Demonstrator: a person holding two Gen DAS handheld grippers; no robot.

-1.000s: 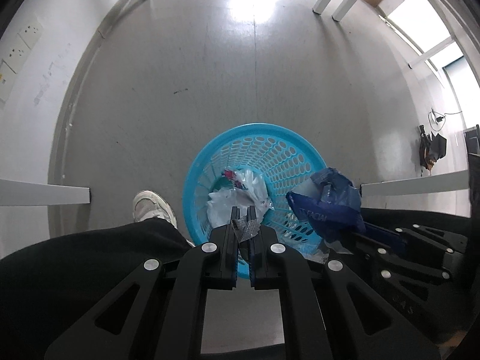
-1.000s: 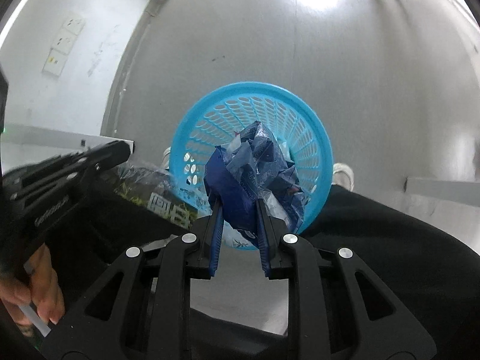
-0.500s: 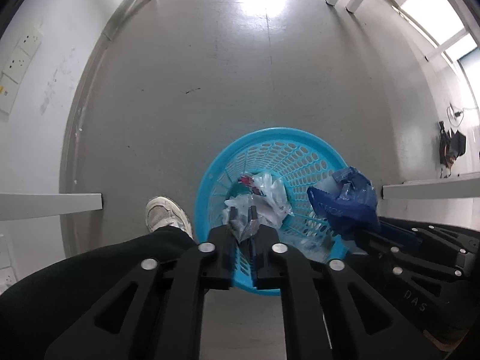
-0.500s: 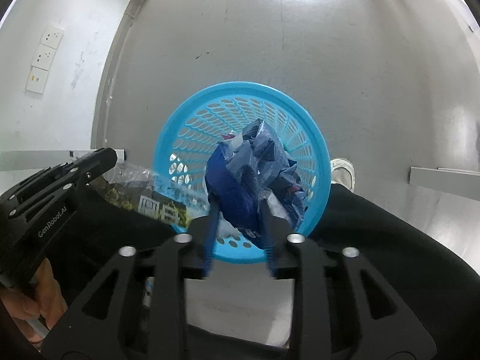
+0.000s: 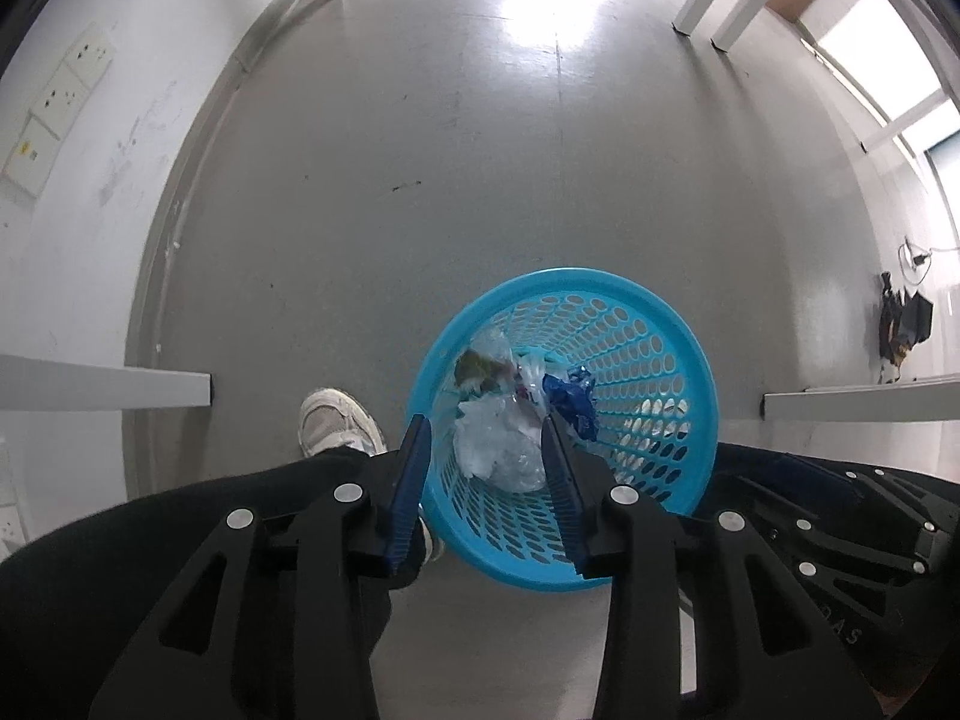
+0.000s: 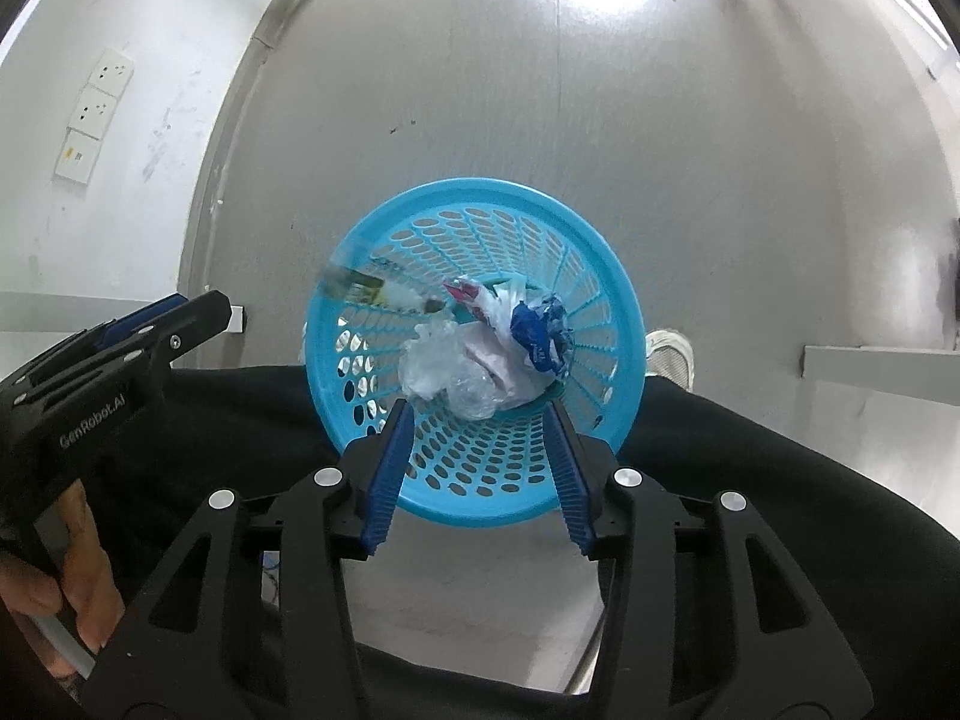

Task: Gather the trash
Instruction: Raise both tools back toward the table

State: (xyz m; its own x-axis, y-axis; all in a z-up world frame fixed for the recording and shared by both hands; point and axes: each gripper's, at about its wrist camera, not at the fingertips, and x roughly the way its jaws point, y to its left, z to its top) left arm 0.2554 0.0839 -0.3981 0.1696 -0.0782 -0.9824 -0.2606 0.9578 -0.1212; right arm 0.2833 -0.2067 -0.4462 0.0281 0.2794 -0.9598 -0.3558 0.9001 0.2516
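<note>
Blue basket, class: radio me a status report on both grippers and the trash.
Left gripper open, empty. Right gripper open, empty. Blue wrapper and clear plastic bags inside blue basket. Nothing blocking the basket.

Both our wrist cams look steeply down along spread fingers onto the blue basket [image 5: 630,324] on the grey floor [image 5: 420,180]. We see it right of centre from the left view, centred and nearer from the right. Shared: basket [image 6: 420,210], wall sockets [image 6: 99,114], shoe [image 6: 672,354].

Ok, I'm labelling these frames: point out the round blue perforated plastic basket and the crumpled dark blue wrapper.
Round blue perforated plastic basket [image 6: 480,195]: right wrist view, far rim.
Crumpled dark blue wrapper [image 6: 537,333]: right wrist view, its middle.
</note>
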